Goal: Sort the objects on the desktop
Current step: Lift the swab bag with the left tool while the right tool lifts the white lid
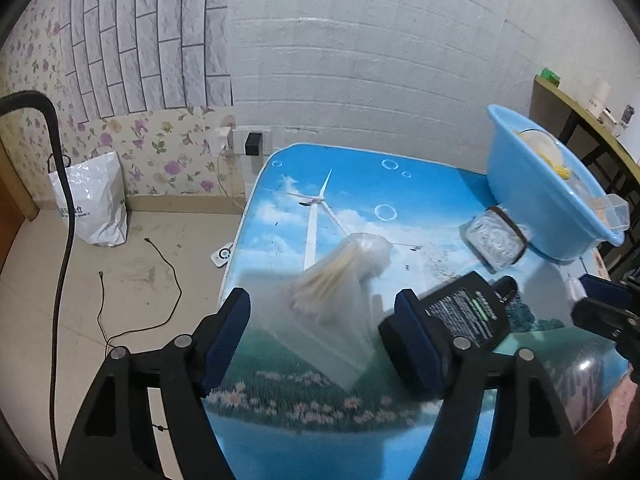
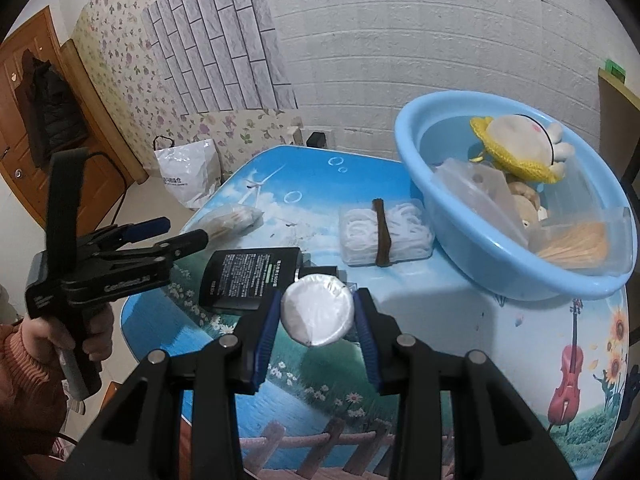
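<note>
My right gripper (image 2: 317, 316) is shut on a round foil-wrapped disc (image 2: 318, 309), held above the table's front. My left gripper (image 1: 322, 334) is open over a clear bag of cotton swabs (image 1: 340, 280), which lies between its fingers; it also shows in the right wrist view (image 2: 234, 220). The left gripper appears at left in the right wrist view (image 2: 180, 234). A black power adapter (image 2: 250, 276) lies beside the bag, also in the left wrist view (image 1: 466, 314). A clear box of white bands (image 2: 386, 234) sits beside the blue basin (image 2: 440, 216).
The basin holds a plush toy (image 2: 520, 148), a clear bag and a box of toothpicks (image 2: 576, 246). The table (image 2: 440, 320) has a printed landscape cover. A white shopping bag (image 1: 94, 200) and cables lie on the floor at left. A wall stands behind.
</note>
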A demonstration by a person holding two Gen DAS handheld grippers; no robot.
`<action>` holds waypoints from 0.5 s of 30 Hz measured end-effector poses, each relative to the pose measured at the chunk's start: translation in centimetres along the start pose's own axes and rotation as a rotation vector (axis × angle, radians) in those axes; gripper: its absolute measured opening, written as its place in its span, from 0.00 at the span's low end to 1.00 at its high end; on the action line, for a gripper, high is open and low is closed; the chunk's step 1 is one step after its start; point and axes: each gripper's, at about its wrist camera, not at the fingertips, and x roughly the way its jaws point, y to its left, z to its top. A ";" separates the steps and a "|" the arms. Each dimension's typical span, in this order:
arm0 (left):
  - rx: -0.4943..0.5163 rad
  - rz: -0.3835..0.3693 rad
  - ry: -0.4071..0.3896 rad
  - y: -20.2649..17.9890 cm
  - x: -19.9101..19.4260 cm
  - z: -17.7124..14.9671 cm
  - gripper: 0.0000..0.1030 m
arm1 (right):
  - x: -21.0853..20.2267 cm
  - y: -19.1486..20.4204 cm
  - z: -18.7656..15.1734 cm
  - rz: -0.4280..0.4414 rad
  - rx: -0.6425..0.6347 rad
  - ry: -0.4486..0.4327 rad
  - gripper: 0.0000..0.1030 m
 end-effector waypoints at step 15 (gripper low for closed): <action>-0.060 -0.056 0.017 1.1 1.2 0.4 0.23 | 0.0 -0.3 0.0 0.010 0.012 -0.006 0.36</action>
